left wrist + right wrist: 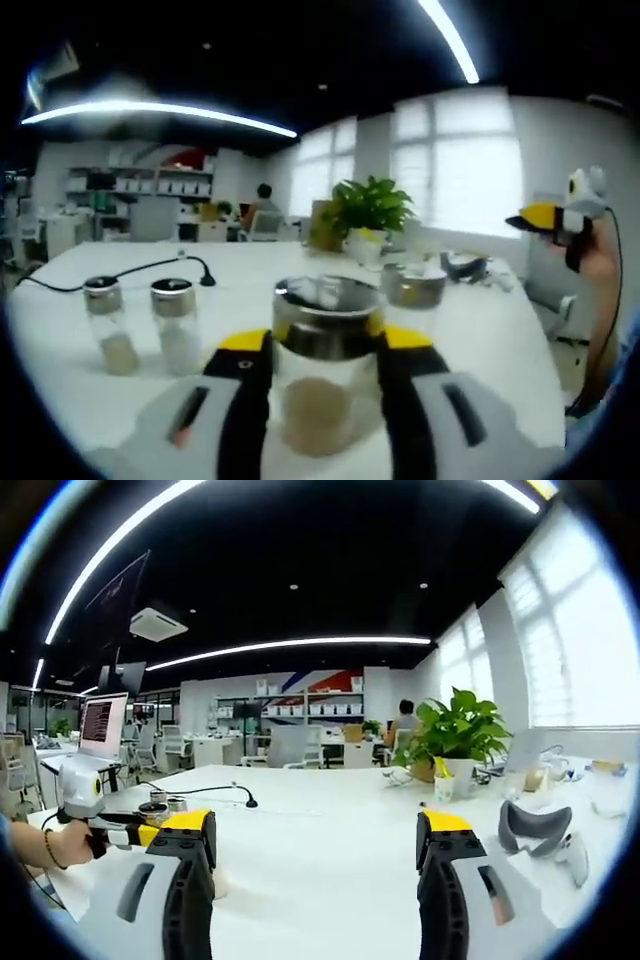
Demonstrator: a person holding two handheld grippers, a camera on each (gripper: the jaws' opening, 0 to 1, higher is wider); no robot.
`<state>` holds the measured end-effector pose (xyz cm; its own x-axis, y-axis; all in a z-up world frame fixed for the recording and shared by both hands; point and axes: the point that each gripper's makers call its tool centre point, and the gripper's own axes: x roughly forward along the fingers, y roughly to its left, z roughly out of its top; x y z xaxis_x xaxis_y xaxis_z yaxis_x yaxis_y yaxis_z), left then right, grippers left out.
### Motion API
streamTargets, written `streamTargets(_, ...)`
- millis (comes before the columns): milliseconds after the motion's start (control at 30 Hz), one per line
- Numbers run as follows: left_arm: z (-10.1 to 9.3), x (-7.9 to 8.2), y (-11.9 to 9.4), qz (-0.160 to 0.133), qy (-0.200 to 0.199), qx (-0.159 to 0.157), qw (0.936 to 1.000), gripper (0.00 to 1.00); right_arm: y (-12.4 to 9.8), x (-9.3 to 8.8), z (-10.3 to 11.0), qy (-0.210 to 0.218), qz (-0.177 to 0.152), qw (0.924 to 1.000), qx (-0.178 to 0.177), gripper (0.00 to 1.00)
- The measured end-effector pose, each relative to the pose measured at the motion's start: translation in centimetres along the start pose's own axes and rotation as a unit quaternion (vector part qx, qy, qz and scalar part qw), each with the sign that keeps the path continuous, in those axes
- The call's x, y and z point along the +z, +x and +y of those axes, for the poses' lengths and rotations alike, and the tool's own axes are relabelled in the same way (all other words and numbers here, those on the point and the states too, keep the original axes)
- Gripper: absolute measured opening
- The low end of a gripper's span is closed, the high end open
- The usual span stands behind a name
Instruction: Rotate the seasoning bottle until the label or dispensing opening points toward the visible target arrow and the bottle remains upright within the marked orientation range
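Left gripper (320, 375) jaws pinch a glass seasoning bottle (322, 360), one black finger on each side of it, just under its metal cap. The bottle stands upright on the white table (90, 380), a band of beige seasoning at its bottom.

Relative to the held bottle: two smaller shakers stand to its left, apart from it, a beige-filled shaker (111, 325) and, beside that one, a white-filled shaker (177, 325). Behind those a black cable (130, 270) runs across the table. Just behind the bottle's right shoulder sits another metal-lidded jar (413, 287). A potted plant (368, 215) is farther back. Far right, the other gripper is raised off the table, held by a hand (600, 262).

In the right gripper view, the right gripper (315, 860) has its fingers spread wide with nothing between them, above the table top. No arrow mark can be made out on the table.
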<state>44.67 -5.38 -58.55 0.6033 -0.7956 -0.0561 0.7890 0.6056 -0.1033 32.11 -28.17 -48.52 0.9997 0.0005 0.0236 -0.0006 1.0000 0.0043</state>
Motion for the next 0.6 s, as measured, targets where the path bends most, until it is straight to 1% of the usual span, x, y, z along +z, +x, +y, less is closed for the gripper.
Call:
streamTargets(67,-0.2,0.0,-0.1,0.001,0.008,-0.014,0.9999,0.43,0.0,0.0,0.0,0.0,0.0,1.0,-0.001,0.85)
streamTargets(167,-0.5,-0.1,-0.2,0.011,0.016,-0.044,0.9988,0.43,0.1,-0.1,0.0,0.001,0.001,1.0,-0.001,0.85)
streamTargets(300,-0.8,-0.2,-0.4,0.02,0.015,-0.081,0.9964,0.43,0.3,-0.5,0.0,0.004,0.008,1.0,0.002,0.85)
streamTargets(333,-1.0,-0.3,-0.5,0.025,0.019,-0.095,0.995,0.43,0.3,-0.5,0.1,0.005,0.009,0.9999,0.003,0.85)
streamTargets(400,-1.2,-0.4,-0.6,0.042,0.022,-0.127,0.9908,0.43,0.3,-0.6,0.1,0.006,0.011,0.9999,0.005,0.85)
streamTargets(433,-1.4,-0.5,-0.7,0.047,0.026,-0.151,0.9871,0.43,0.4,-0.6,0.2,0.005,0.011,0.9999,0.006,0.85)
streamTargets(533,-1.5,-0.4,-0.8,0.049,0.037,-0.191,0.9796,0.43,0.4,-0.7,0.3,0.005,0.012,0.9999,0.009,0.85)
streamTargets(600,-1.7,-0.5,-1.0,0.049,0.036,-0.22,0.9737,0.42,0.4,-0.7,0.3,0.005,0.014,0.9998,0.011,0.85)
